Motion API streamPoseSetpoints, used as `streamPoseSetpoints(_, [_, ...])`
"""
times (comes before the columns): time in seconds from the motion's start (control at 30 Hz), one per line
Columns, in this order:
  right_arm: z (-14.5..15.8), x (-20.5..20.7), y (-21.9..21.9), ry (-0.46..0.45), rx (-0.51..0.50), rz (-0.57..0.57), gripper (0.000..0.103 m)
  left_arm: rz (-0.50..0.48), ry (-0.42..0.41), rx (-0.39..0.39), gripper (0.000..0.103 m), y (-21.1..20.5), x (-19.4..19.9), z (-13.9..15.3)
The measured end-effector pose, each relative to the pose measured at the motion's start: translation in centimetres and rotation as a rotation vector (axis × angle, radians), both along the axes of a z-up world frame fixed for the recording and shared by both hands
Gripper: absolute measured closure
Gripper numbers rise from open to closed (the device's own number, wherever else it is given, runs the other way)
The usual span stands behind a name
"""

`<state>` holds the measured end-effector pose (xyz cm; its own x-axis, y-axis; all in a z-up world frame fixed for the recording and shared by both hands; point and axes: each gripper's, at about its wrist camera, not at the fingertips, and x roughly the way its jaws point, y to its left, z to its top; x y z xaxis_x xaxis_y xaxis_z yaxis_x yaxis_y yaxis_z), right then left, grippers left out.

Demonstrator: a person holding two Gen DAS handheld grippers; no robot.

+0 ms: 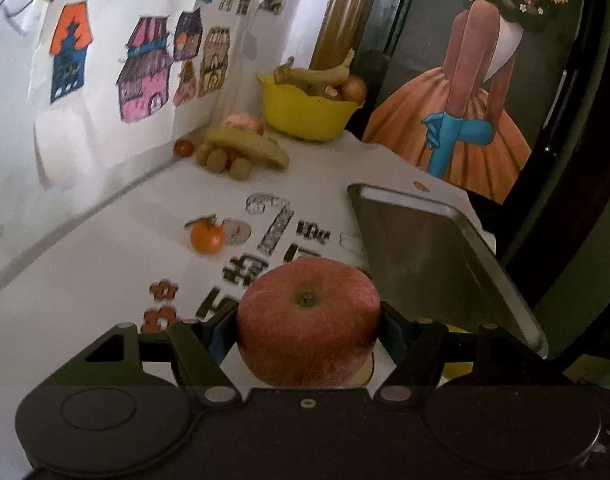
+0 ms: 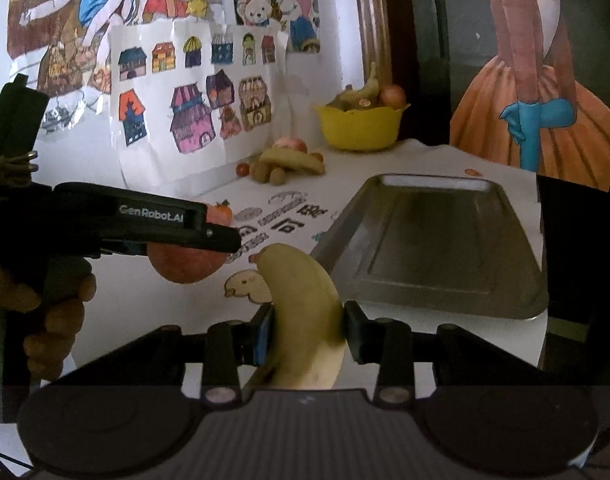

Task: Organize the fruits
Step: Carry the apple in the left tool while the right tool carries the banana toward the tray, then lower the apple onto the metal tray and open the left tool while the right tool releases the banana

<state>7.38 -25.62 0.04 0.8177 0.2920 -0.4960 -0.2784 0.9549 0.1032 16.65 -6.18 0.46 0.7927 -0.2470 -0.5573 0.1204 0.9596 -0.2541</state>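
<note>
left gripper [image 1: 308, 322] clamped on apple [image 1: 308, 316], off the table | right gripper [image 2: 307, 326] pinching banana [image 2: 305, 312], tip up | tray [image 2: 437, 236] at 1 o'clock of banana | yellow bowl [image 2: 361, 128] at 12, far corner

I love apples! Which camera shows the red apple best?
The left wrist view: the apple fills the middle, stem up, between the left gripper's fingers. The right wrist view shows only its underside, below that gripper.

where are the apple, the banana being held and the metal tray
apple [image 1: 308, 320], left wrist view, on its red top just below the stem
banana [image 2: 303, 300], right wrist view, on its yellow middle between the fingers
metal tray [image 2: 433, 236], right wrist view, on its bare floor
</note>
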Motion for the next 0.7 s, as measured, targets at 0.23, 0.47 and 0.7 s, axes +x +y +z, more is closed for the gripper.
streamPoseSetpoints(0.23, [1.7,1.6,-2.2,-0.050,0.005,-0.032,0.062,-0.032,-0.015,-0.013,0.030,-1.3,3.8,2.0])
streamPoseSetpoints(0.47, [4.3,5.8,-6.2,-0.121,-0.025,-0.093,0.062,-0.060,-0.088,-0.022,0.030,-4.4,8.4,4.5])
streamPoseSetpoints(0.7, [5.4,12.0,-10.1,-0.141,-0.001,-0.146,0.062,-0.060,-0.122,-0.007,0.030,-7.6,13.8,5.1])
